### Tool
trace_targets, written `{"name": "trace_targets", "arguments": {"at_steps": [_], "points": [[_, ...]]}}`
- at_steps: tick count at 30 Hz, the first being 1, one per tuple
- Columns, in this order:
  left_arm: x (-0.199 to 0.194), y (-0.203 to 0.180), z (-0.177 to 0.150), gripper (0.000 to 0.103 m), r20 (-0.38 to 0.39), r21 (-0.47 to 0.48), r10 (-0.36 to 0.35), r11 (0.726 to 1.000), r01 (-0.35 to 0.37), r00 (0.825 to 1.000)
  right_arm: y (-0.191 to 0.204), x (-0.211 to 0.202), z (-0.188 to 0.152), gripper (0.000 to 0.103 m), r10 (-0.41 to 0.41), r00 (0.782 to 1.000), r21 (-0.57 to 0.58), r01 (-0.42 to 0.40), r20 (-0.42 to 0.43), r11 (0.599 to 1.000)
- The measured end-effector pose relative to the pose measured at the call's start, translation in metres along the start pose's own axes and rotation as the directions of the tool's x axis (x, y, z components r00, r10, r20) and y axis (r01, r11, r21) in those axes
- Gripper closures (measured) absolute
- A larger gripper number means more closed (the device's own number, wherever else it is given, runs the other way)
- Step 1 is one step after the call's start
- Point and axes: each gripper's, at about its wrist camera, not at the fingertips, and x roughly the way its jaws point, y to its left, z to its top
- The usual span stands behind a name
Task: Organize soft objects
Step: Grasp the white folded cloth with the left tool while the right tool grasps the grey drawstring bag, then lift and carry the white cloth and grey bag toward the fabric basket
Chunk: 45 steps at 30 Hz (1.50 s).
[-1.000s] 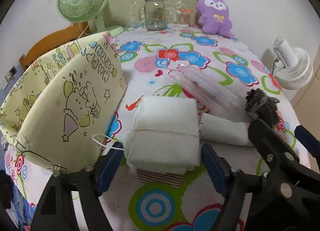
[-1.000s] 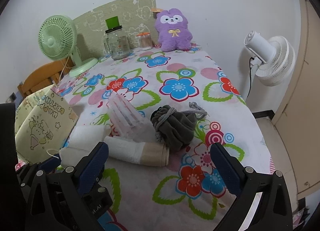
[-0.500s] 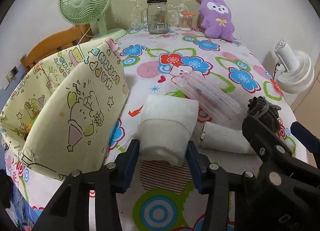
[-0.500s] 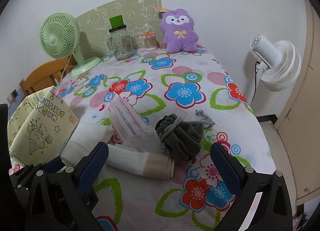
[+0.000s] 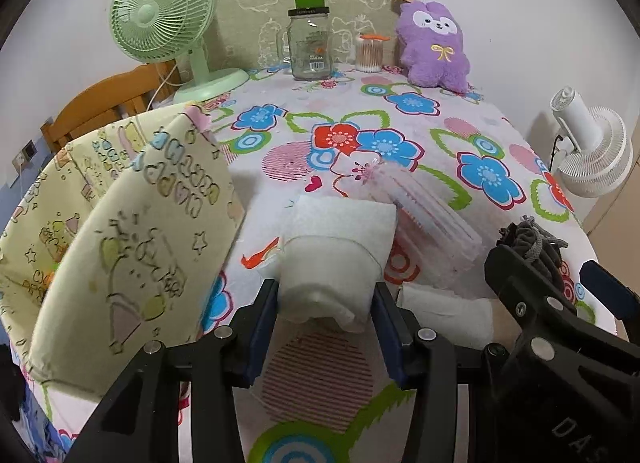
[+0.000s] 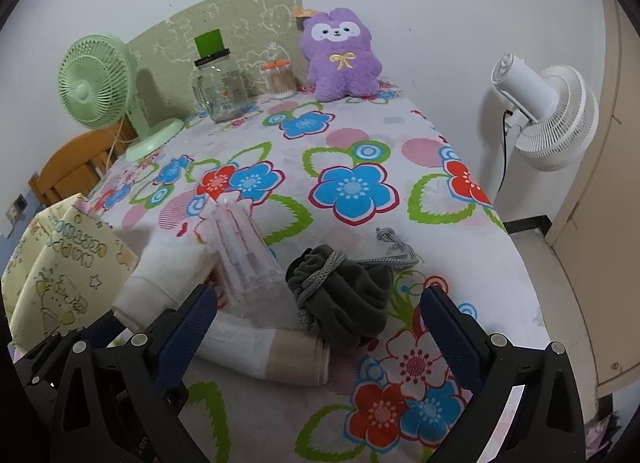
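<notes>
The folded white cloth (image 5: 336, 247) sits at the bench's (image 5: 400, 119) near edge, pinched between the left gripper's (image 5: 325, 317) jaws, seemingly lifted slightly. To its right, the right gripper (image 6: 318, 323) hovers, jaws spread, over the rolled towel (image 6: 272, 347) and grey pouch (image 6: 348, 295).

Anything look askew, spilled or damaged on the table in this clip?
Nothing spilled or damaged. The left hand-held gripper squeezes the folded white cloth, so its near end is pinched in. The grey drawstring pouch lies slumped against the rolled white towel, its cord trailing loose. The right hand-held gripper is open.
</notes>
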Motion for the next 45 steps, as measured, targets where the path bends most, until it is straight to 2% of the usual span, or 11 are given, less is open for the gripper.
{"name": "trace_targets", "arguments": {"at_steps": [2,7,11,16,22,45], "points": [[0.003,-0.001,0.0,0.055,-0.005,0.006,0.002,1.0,-0.002,1.0,0.0,0.005,0.001,0.002,-0.009,1.0,-0.005,0.009,-0.011,1.0],[0.007,-0.003,-0.001,0.055,-0.009,0.027,0.011,1.0,-0.01,1.0,-0.002,0.022,0.002,0.017,-0.017,0.997,-0.008,0.016,-0.072,1.0],[0.008,-0.005,-0.002,0.058,-0.006,0.046,0.014,0.999,-0.014,1.0,-0.003,0.028,0.0,0.041,-0.043,0.994,-0.005,0.042,-0.101,0.999],[0.008,-0.003,-0.001,0.073,-0.012,0.043,0.014,0.999,-0.013,1.0,0.0,0.027,0.0,0.044,-0.056,0.993,-0.03,0.053,-0.102,0.998],[0.008,0.001,-0.001,0.084,-0.027,0.03,0.001,1.0,0.0,1.0,0.006,0.015,0.001,0.044,-0.048,0.996,-0.038,0.045,-0.07,0.998],[-0.038,0.016,-0.001,0.087,0.047,0.027,-0.038,0.999,0.037,0.998,0.034,-0.036,0.001,0.044,-0.017,1.0,-0.047,0.018,0.017,0.999]]}}
